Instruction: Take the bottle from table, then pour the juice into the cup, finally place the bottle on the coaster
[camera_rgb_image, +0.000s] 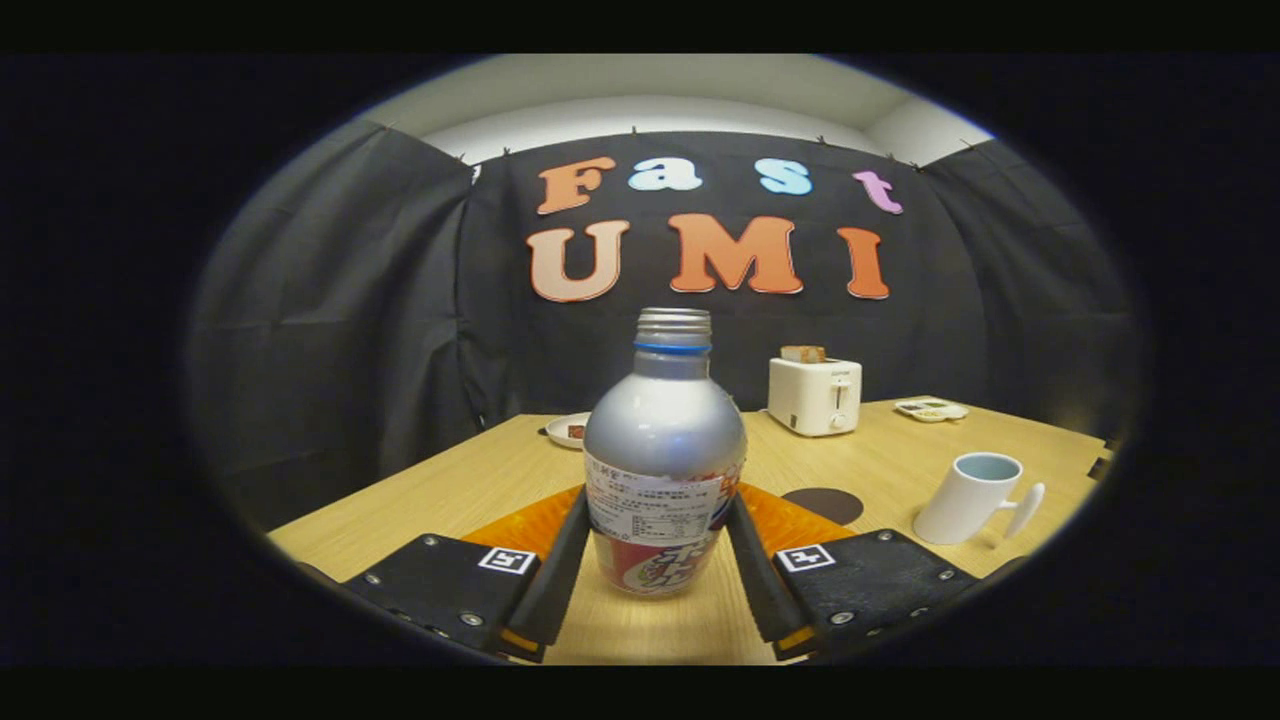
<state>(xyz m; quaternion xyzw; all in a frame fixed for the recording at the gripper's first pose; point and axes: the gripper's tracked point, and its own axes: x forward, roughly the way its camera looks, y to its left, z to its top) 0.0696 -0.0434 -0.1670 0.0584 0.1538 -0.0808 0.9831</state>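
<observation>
Two black fingers of the gripper (655, 545) press against the lower sides of the bottle (663, 450), one on each flank, so the tool is closed around it. Each finger carries a flat black block with screws and one square marker tag, two tags in all.

Largest of what surrounds it is the black cloth wall, hanging in soft folds, with a pale ceiling above. Next comes the table (480, 480), light wood with a fine straight grain. One bottle stands upright on it between the fingers: rounded silver metal shoulders, a threaded neck with a blue ring, no cap, a paper label lower down. An orange mat (520, 520) lies behind its base.

At two o'clock from the bottle sits one boxy white toaster (814, 395) with one slice of toast in it. At four o'clock stands one white cup (973, 497), smooth, handle to the right. Between bottle and cup lies one dark round coaster (824, 504). One small plate (568, 429) sits at eleven o'clock, one small white tray (931, 408) beyond the toaster.
</observation>
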